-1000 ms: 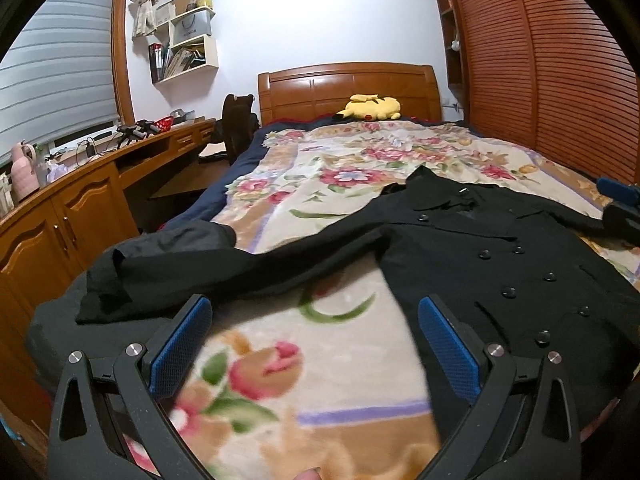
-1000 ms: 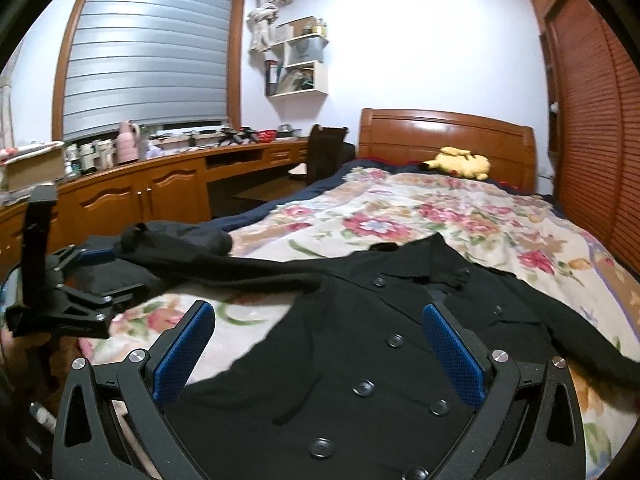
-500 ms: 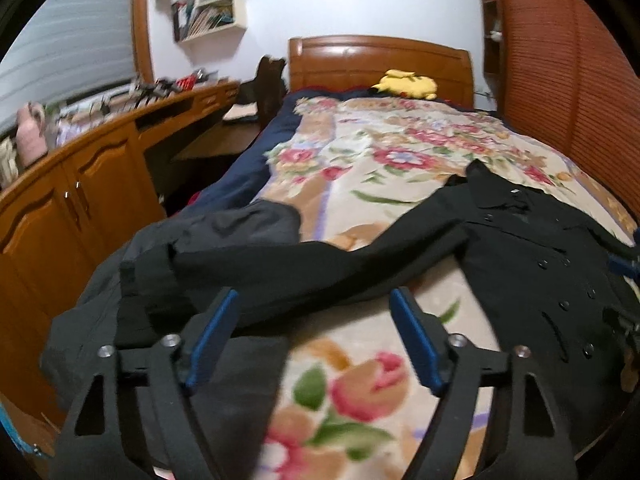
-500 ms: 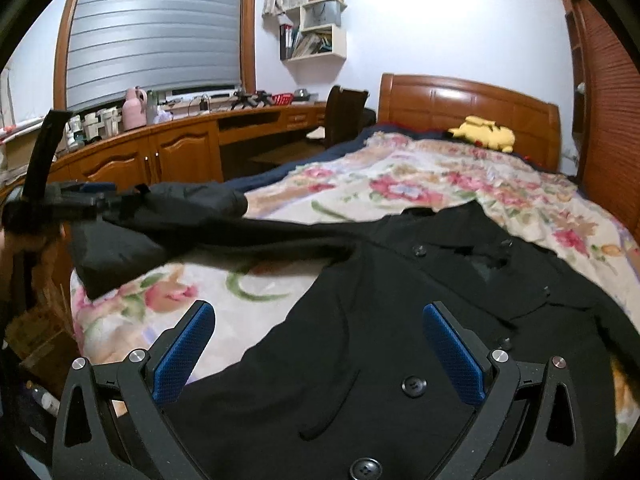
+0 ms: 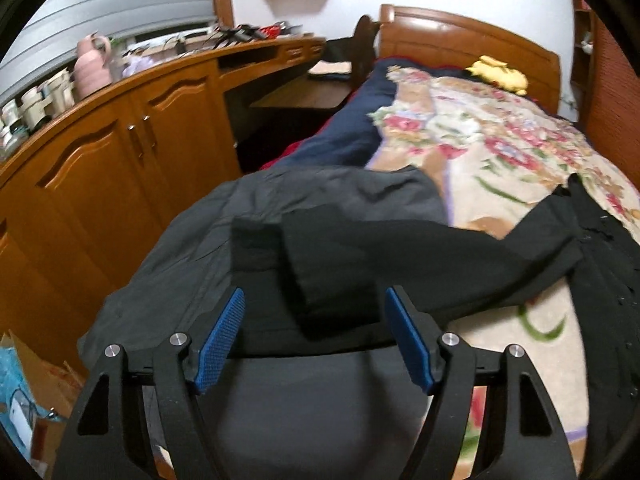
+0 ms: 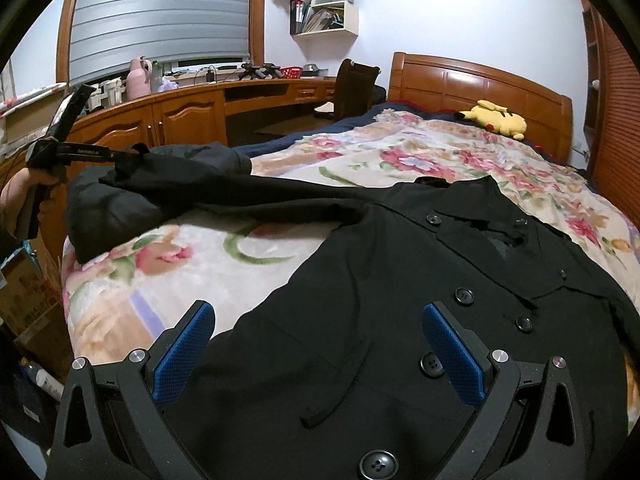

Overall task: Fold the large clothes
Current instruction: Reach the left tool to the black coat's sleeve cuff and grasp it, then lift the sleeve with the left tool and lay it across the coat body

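Left wrist view looks down on the cuff end of the black coat's sleeve (image 5: 332, 264), which lies between the blue pads (image 5: 222, 340) of the left gripper (image 5: 316, 336); the pads stand partly apart and do not press on the cloth, though whether the cuff brushes them cannot be told through the blur. Under the sleeve is a grey garment (image 5: 280, 200) draped over the corner of the bed. Only the right wrist view shows the whole black coat (image 6: 420, 300), spread buttons-up on the floral blanket (image 6: 192, 276) with its collar towards the wooden headboard (image 6: 472, 84) and a yellow plush toy (image 6: 496, 118) beyond. That view also shows the left gripper from outside, at the far left, gripped by a hand (image 6: 18, 196), its tips reaching level towards the sleeve end. The right gripper (image 6: 316, 350) hangs low over the coat's lower front, tilted slightly down, its fingers wide apart with nothing gripped, buttons just below
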Motion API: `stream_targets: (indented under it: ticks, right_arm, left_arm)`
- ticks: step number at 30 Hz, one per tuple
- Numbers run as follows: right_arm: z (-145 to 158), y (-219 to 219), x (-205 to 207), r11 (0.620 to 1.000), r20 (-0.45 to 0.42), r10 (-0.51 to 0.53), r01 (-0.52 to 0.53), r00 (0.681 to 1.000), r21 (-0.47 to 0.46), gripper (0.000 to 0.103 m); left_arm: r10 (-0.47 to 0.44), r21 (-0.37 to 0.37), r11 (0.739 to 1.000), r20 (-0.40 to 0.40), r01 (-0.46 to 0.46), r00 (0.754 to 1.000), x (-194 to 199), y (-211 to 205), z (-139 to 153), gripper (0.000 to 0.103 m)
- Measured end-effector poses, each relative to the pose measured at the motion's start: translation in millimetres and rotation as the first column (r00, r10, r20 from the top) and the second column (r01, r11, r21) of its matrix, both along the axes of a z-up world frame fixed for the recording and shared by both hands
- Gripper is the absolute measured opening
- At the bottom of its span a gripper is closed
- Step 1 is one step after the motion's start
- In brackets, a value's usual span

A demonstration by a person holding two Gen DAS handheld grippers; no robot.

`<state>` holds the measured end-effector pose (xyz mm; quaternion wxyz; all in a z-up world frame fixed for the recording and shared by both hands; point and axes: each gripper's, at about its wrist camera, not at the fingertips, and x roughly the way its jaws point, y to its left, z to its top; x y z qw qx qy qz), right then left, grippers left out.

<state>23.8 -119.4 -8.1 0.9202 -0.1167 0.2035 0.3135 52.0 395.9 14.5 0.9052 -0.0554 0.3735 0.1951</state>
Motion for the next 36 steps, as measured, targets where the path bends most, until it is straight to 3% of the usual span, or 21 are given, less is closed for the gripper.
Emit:
stream_targets:
  ticks: [4,9,16,19,21,23,26,29,36]
  right_arm:
    - [1,15,-11,1.000,0.001,0.001,-0.001,1.000,-0.010,0.103]
    - [2,14,-14,1.000,0.003,0.009,-0.009,1.000,-0.014,0.103]
    - [3,8,-19,1.000,0.008,0.020,-0.020,1.000,-0.001,0.103]
    - [4,3,-23,1.000,0.013,0.020,-0.020,1.000,0.009,0.103]
    - [5,-1,-24,1.000,0.013,0.020,-0.020,1.000,0.017,0.103]
    - [6,-4,-26,1.000,0.014,0.016,-0.016,1.000,0.022,0.103]
    - [6,-9,-29,0.999,0.016,0.011,-0.011,1.000,0.030,0.103]
    - [6,-12,-33,0.999,0.019,0.005,-0.006,1.000,0.038,0.103]
    - [10,-19,-35,0.998,0.022,-0.013,0.011,1.000,0.061,0.103]
  left_arm:
    - [0.019,-0.017,1.000,-0.039,-0.020,0.999,3,7,-12,0.074]
    - [0.043,0.016,0.999,-0.102,-0.041,0.994,11,7,-29,0.074]
    - [0.050,0.028,0.999,-0.144,-0.047,0.988,20,7,-35,0.073]
    - [0.039,0.018,0.999,-0.165,-0.037,0.986,23,6,-36,0.055]
    - [0.032,0.016,0.999,-0.184,-0.030,0.982,25,4,-37,0.028]
    - [0.030,0.016,1.000,-0.199,-0.027,0.980,27,2,-36,0.022]
    - [0.059,0.055,0.997,-0.217,-0.049,0.974,29,-8,-30,0.016]
    - [0.049,0.085,0.996,-0.180,-0.034,0.982,29,-24,-14,0.014]
    - [-0.076,0.135,0.987,-0.058,0.083,0.995,30,-89,46,0.013]
